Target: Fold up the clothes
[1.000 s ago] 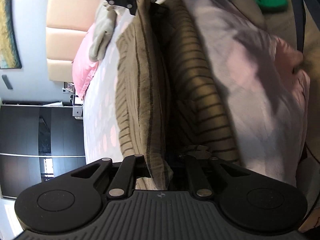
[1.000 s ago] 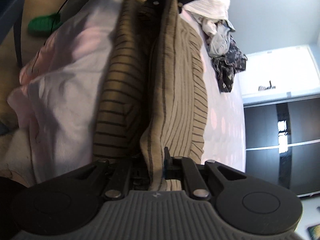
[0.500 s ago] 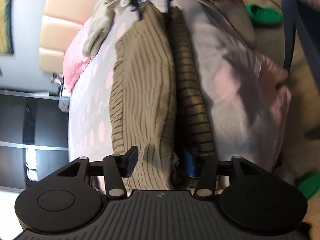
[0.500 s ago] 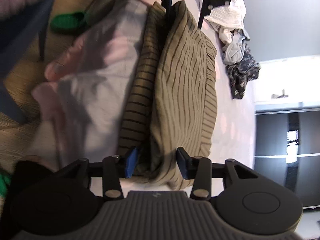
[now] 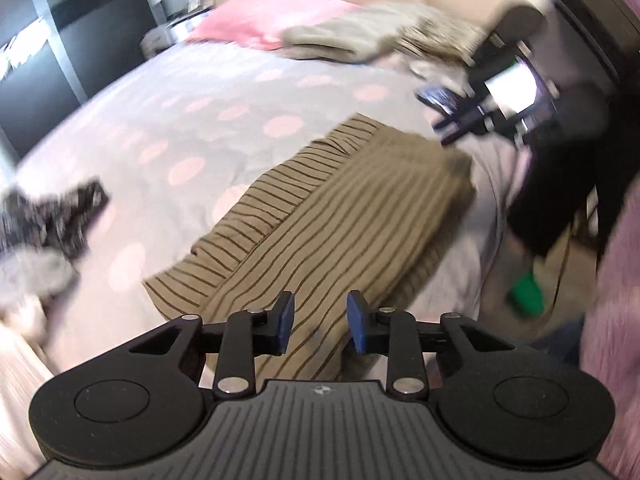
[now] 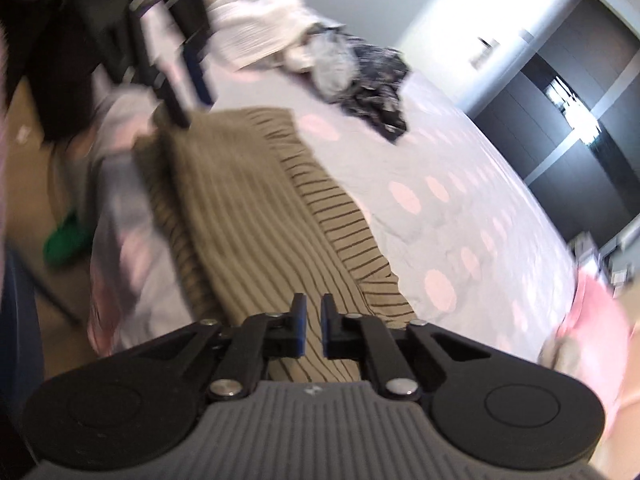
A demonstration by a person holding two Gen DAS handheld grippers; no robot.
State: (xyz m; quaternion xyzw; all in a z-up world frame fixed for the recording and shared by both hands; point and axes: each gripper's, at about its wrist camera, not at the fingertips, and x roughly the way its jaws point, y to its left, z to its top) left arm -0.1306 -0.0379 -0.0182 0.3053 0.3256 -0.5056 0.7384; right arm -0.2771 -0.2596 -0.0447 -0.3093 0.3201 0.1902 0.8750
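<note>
**Folded striped garment on bed, both grippers free**

Left wrist view, left to right: a dark patterned garment (image 5: 60, 216) lies crumpled on the polka-dot bedspread (image 5: 168, 120). A pink pillow (image 5: 264, 16) sits at the head of the bed. The tan striped garment (image 5: 320, 216) lies folded near the bed's edge. The left gripper (image 5: 319, 322) hovers just above its near end, fingers apart, holding nothing. The right gripper (image 5: 448, 120) appears blurred beyond the garment's far end. A green slipper (image 5: 526, 294) lies on the floor

Right wrist view, left to right: the right gripper (image 6: 311, 330) is over the striped garment's near end, pads (image 6: 300, 330) separated by a narrow gap with no cloth between them. A white garment (image 6: 260, 28) lies at the far end of the bed
</note>
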